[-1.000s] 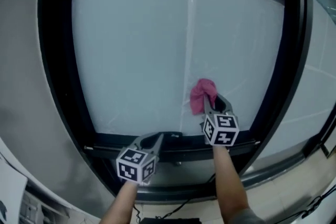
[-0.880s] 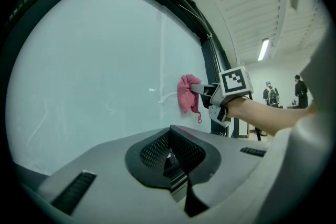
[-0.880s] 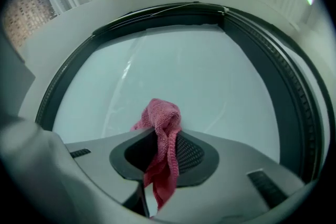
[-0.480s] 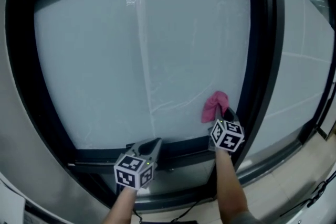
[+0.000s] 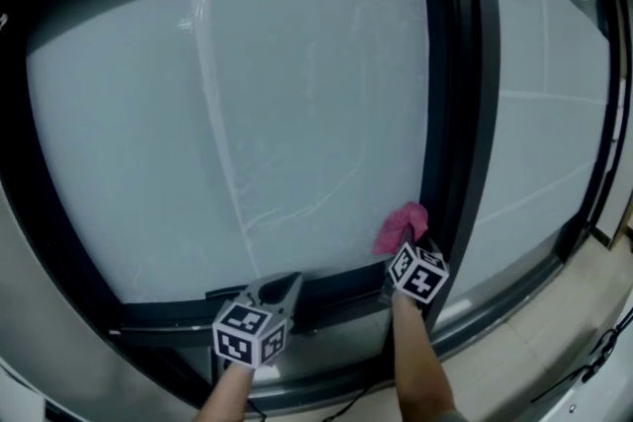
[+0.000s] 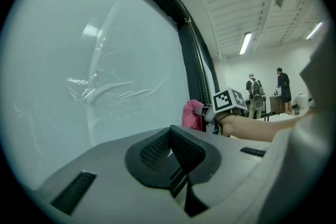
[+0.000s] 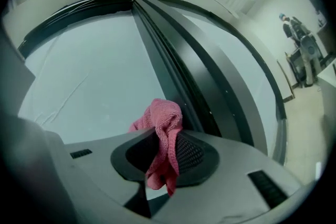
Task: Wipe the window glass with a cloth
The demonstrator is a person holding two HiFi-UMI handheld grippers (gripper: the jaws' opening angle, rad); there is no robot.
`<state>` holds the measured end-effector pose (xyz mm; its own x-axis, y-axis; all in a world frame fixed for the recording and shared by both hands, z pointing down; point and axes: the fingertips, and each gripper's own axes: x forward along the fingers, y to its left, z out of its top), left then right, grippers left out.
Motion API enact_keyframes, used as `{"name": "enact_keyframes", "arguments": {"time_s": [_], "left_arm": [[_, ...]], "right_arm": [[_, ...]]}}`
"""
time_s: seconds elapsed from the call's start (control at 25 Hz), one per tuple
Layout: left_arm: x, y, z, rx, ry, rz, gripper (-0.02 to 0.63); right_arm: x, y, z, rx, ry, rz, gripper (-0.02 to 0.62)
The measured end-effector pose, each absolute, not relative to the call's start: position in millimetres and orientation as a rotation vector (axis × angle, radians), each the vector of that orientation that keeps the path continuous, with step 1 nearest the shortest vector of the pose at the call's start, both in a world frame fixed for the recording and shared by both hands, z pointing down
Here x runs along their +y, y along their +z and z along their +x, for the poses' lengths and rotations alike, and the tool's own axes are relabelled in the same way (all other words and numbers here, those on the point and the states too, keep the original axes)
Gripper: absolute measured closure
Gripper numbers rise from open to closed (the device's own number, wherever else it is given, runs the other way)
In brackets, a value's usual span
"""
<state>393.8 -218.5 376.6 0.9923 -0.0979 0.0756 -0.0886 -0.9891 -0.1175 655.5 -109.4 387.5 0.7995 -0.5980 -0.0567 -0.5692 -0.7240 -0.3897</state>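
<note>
Indoor hall with ceiling strip lights [image 6: 245, 43]; people [image 6: 255, 93] stand far off beyond your right arm. The big window glass [image 5: 297, 114] sits ahead of both claws. Your right claw [image 5: 407, 242] is clamped on the pink cloth [image 5: 400, 226]. The wad bunches out past the claw tips at the pane's lower corner, just right of it the dark upright frame bar [image 5: 450, 114]. It looks to be against the glass, but contact isn't certain. The right gripper view shows the cloth [image 7: 164, 139] pinched between the jaws with a tail hanging below. Your left claw [image 5: 285, 284] has its jaws together on nothing. It sits low by the bottom rail [image 5: 178, 306], well left of the right claw.

To wipe well, press the cloth wad to the glass, not the claw tips, so plastic doesn't scrape. Run up along the frame bar edge first. Then make overlapping passes leftward toward the creased streak [image 5: 223, 163]. The pinch looks thin, so heavy drag could pull the cloth out. Use moderate pressure. Hold your left claw off the pane.
</note>
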Motion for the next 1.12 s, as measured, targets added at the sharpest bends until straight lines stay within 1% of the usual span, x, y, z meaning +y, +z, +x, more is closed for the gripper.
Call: {"name": "enact_keyframes", "arguments": {"time_s": [0.12,0.2,0.56,0.8,1.12], "left_arm": [[-215.4,373.9,400.9,0.128,-0.127,-3.01,0.598],[-217.8,368.0,401.1,0.133,-0.111,-3.004,0.598],[-239.1,359.2,373.1,0.209,-0.051,-3.033,0.598],[-263.2,350.5,342.8,0.304,-0.003,-3.043,0.598],[-309.9,342.2,288.3,0.531,-0.003,-3.034,0.598]], "right_arm": [[-107.7,395.2,661.8,0.851,-0.151,-2.561,0.522],[-109.8,385.4,662.5,0.871,-0.137,-2.528,0.523],[-122.4,288.6,639.8,1.004,0.066,-2.46,0.526],[-147.4,240.6,601.2,1.116,0.202,-2.481,0.526],[-202.5,193.7,518.6,1.325,0.401,-2.5,0.528]]}}
